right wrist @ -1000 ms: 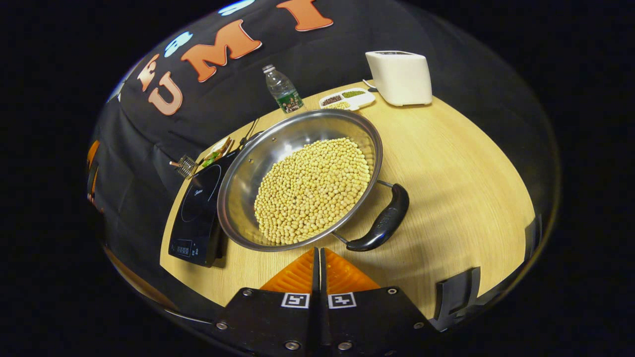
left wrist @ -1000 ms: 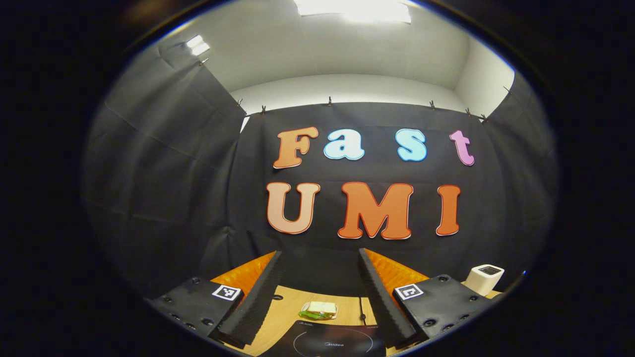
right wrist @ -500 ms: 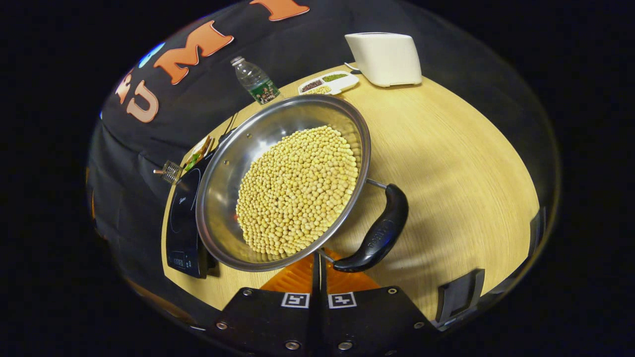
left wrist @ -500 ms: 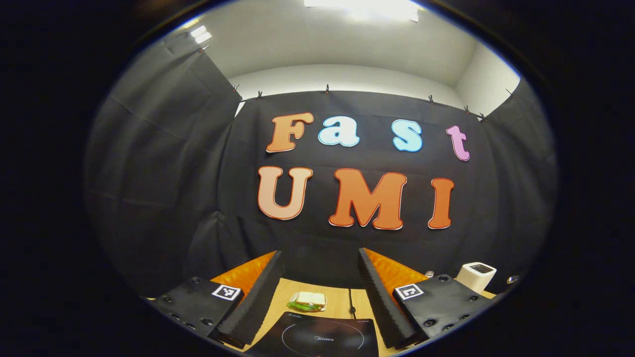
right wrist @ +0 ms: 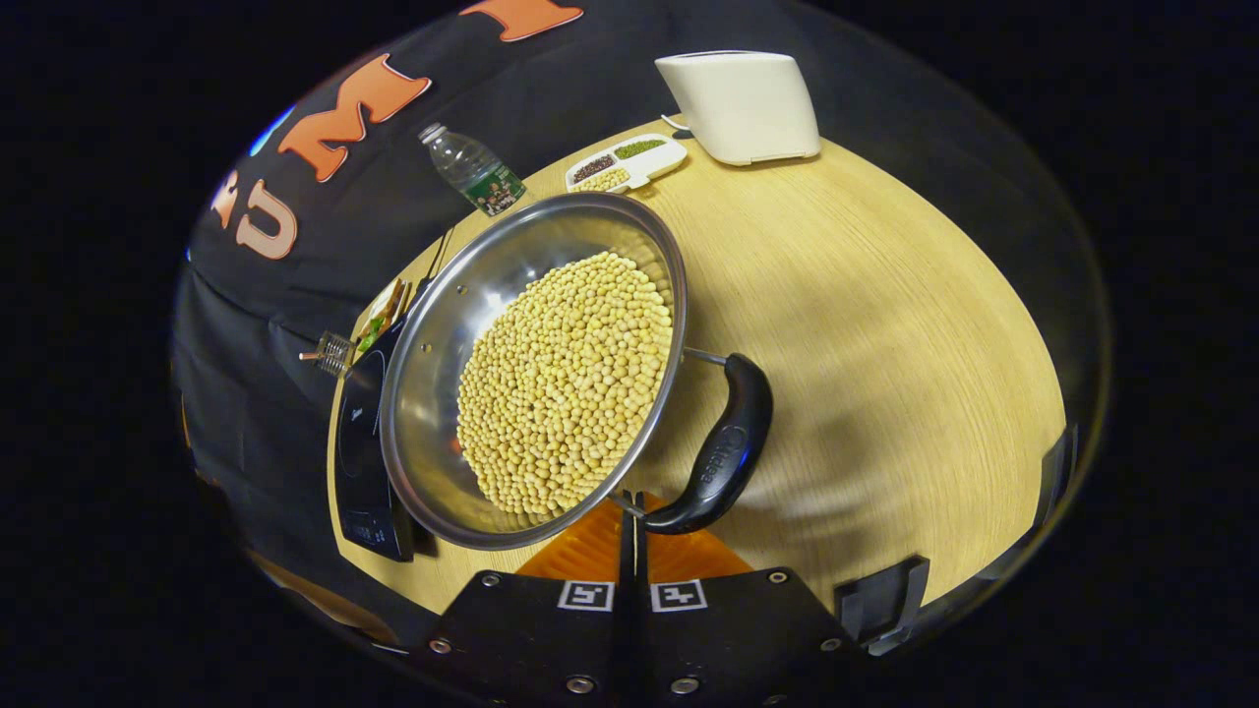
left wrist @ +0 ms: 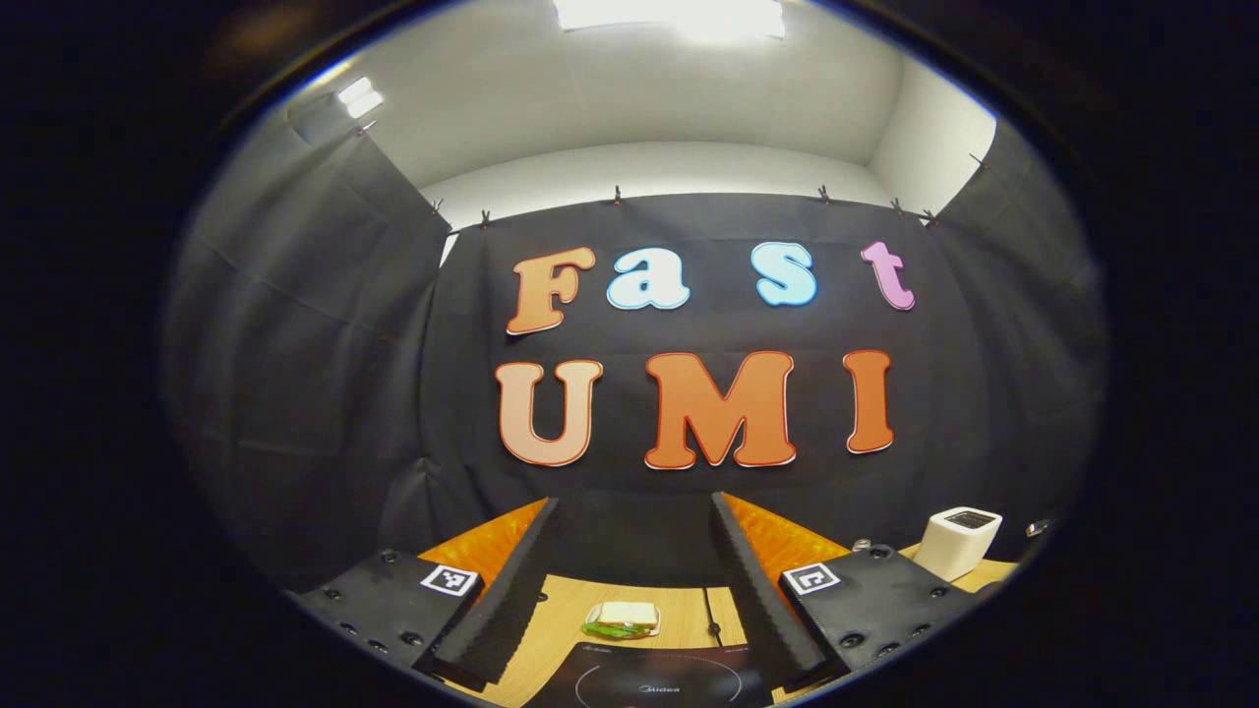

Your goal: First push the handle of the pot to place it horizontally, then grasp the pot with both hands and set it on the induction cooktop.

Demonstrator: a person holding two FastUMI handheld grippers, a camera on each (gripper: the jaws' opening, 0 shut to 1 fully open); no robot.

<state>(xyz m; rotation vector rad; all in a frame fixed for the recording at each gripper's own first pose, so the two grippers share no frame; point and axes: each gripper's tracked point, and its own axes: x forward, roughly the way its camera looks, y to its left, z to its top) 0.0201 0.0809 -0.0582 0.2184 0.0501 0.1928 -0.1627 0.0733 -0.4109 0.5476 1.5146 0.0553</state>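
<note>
The right tool (right wrist: pixel 630 511), fingers pressed together and empty, sits at the handle (right wrist: pixel 723 452) of the bean-filled pot (right wrist: pixel 433 344) on the desk (right wrist: pixel 885 324), likely to push, while the left tool (left wrist: pixel 629 580) waits open above the cooktop (left wrist: pixel 649 678).

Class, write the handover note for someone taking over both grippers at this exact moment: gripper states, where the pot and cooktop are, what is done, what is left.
Right gripper: jaws shut, empty, tips at the near end of the pot's black handle.
Left gripper: jaws open, empty, held above the cooktop.
The pot, full of beans, sits on the wooden table beside the cooktop, its rim overlapping the cooktop's edge in the right gripper view.
Done: right gripper is at the handle.
Left: finish pushing the handle horizontal, grasp the pot with both grippers, set it on the cooktop.
</note>
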